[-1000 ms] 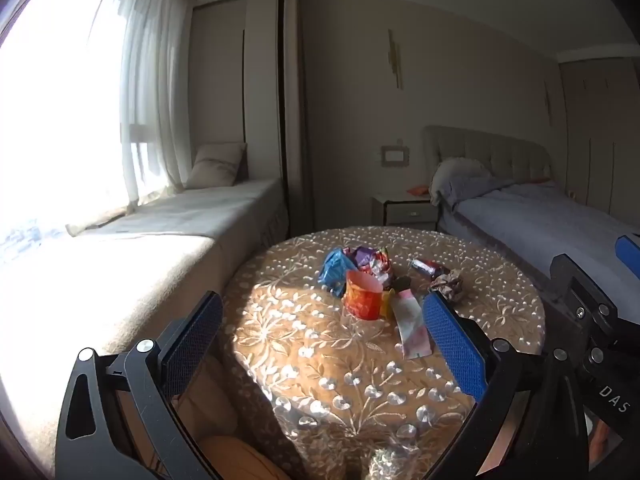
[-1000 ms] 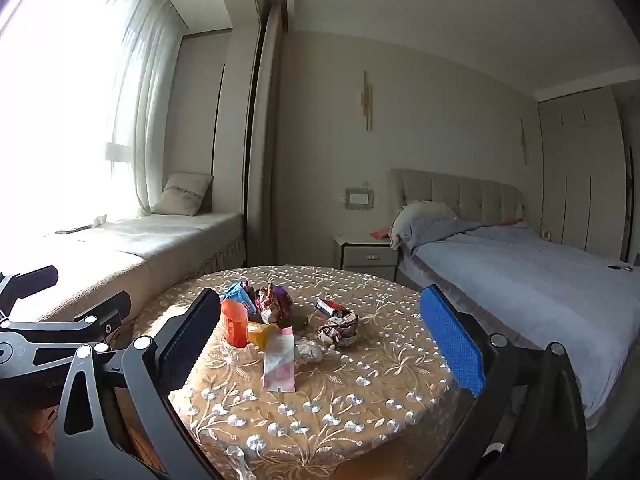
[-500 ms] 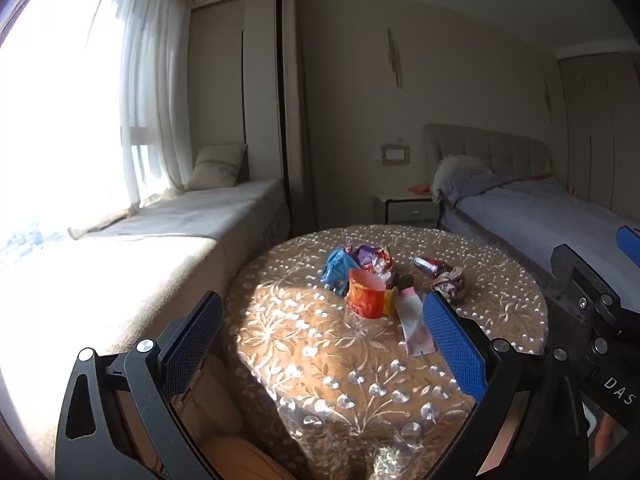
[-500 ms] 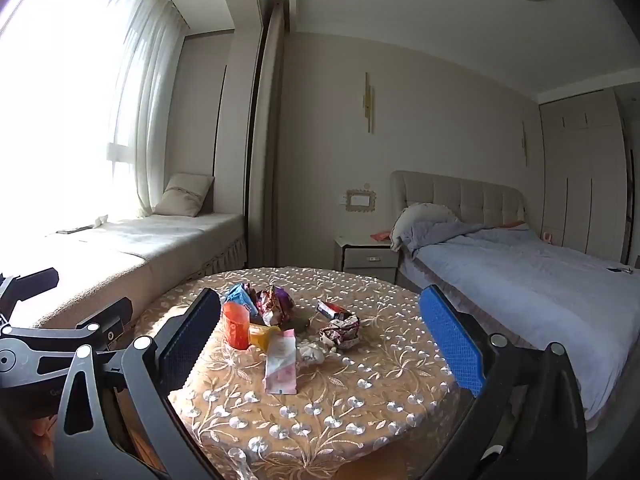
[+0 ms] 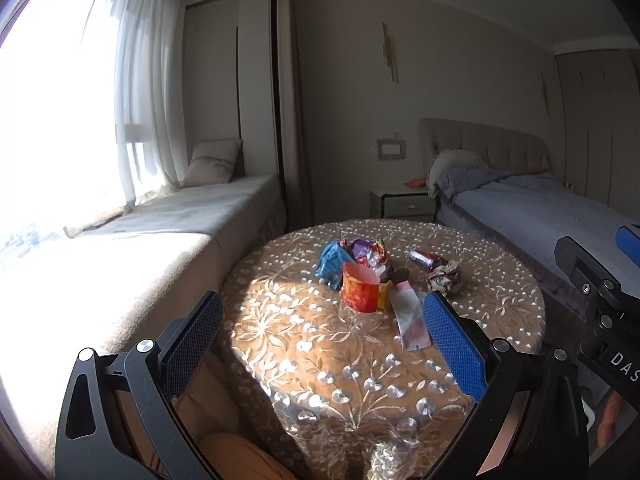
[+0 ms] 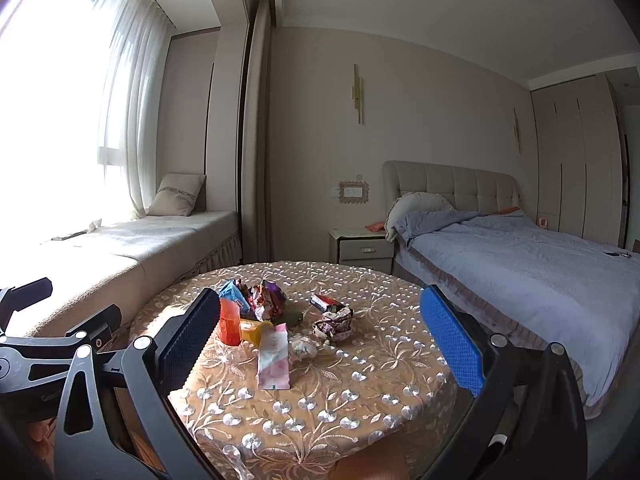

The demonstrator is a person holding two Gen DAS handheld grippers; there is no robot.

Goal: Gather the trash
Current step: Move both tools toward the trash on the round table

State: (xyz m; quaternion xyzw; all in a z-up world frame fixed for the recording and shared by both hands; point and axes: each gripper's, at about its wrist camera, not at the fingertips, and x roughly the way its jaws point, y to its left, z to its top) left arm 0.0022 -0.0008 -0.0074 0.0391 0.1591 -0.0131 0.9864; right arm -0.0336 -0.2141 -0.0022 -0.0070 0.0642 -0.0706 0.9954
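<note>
A pile of trash lies mid-table on a round table (image 5: 360, 360) with a gold embroidered cloth: an orange cup (image 5: 360, 291), a blue wrapper (image 5: 332, 260), shiny crumpled wrappers (image 5: 370, 252), a pink-and-white packet (image 5: 410, 316), a crumpled ball (image 5: 444, 278) and a red wrapper (image 5: 424, 257). My left gripper (image 5: 320, 344) is open and empty, short of the pile. My right gripper (image 6: 316, 340) is open and empty, also short of the pile: orange cup (image 6: 229, 322), pink packet (image 6: 273, 356), crumpled ball (image 6: 334, 323), table (image 6: 320, 408).
A window bench (image 5: 140, 248) with a cushion runs along the left under bright curtains. A bed (image 6: 520, 272) with a grey cover stands right of the table, a nightstand (image 6: 362, 246) behind it. The right gripper's body (image 5: 600, 300) shows at the left view's right edge.
Both grippers have drifted slightly, the table and pile shifting a little in each view. Both stay open and empty. The trash has not moved.
</note>
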